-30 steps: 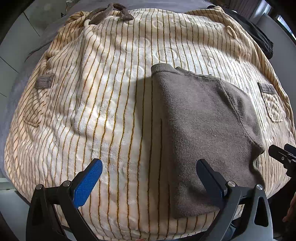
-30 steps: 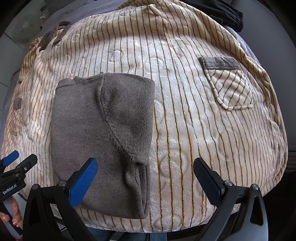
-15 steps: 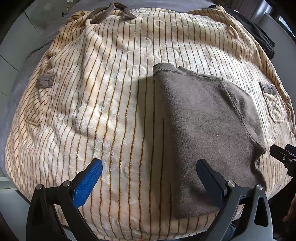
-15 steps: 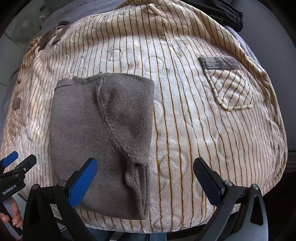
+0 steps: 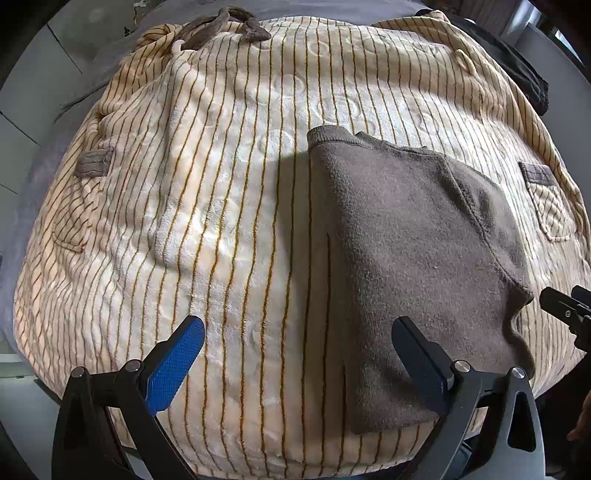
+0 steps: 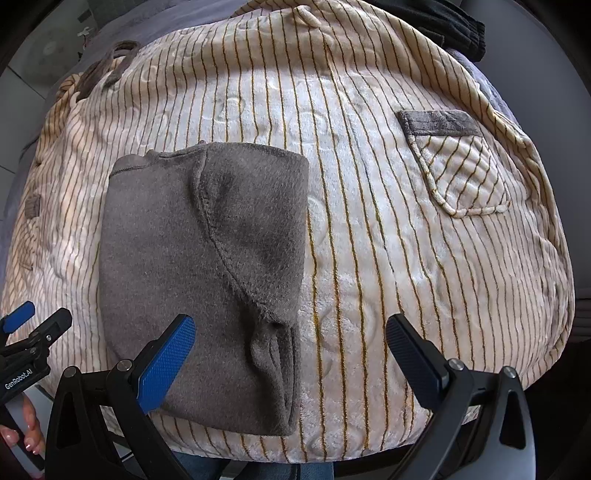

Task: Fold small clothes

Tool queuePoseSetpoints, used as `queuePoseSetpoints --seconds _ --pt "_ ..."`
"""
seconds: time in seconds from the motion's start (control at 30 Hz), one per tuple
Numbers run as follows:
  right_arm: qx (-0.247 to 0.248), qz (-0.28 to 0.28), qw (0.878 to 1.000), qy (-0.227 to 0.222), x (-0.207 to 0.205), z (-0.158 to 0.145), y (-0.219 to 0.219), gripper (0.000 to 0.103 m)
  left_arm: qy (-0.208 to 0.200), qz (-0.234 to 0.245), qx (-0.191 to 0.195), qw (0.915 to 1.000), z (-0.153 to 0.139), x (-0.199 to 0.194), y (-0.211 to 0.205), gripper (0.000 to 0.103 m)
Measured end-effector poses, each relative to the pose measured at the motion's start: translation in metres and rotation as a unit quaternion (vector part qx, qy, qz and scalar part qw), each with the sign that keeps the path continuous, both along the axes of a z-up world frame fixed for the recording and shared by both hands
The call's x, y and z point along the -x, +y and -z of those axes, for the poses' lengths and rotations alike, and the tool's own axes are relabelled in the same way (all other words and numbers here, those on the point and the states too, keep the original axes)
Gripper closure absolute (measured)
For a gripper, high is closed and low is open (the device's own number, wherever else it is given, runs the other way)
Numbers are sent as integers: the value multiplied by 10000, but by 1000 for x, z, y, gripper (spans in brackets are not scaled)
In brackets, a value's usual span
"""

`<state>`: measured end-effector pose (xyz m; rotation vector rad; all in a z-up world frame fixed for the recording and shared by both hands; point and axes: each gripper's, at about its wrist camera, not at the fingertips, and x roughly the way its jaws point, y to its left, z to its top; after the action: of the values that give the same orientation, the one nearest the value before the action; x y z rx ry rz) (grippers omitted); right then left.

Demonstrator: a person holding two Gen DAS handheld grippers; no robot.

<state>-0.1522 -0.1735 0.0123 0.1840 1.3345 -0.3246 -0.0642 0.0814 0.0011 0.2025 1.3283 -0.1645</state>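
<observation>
on the striped fleece garment [image 5: 229, 229] — one folded grey cloth [image 6: 207, 266], two pockets.

Folded garment [image 6: 207, 266] lies on striped garment [image 6: 369, 221], pocket [image 6: 461, 166] to right.

A dark cloth [image 6: 458, 26], possibly trousers, lies bunched at the far right. A grey sheet [image 5: 55, 155] shows along the left and far edges.
</observation>
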Motion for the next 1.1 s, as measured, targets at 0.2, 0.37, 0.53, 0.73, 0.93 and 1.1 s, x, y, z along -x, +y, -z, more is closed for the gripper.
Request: queuePoseSetpoints --seconds 0.2,0.37,0.53,0.73,0.93,1.1 --pt "9 -4 10000 -2 1 0 0 0 -1 -26 -41 10000 0 1 3 2" --pt "11 -23 10000 -1 1 0 1 0 -16 -38 -62 10000 0 1 5 2" --pt "20 -23 10000 -25 3 -1 2 0 -43 -27 -93 9999 -1 1 6 2" --pt "22 -32 10000 15 2 -1 4 0 -57 -63 -89 9999 0 1 9 2" --pt "39 -71 10000 50 0 0 7 0 -148 -58 -148 9998 -1 2 11 2" --pt "36 -68 9999 78 -1 1 9 0 -170 -77 -85 9998 -2 1 12 2"
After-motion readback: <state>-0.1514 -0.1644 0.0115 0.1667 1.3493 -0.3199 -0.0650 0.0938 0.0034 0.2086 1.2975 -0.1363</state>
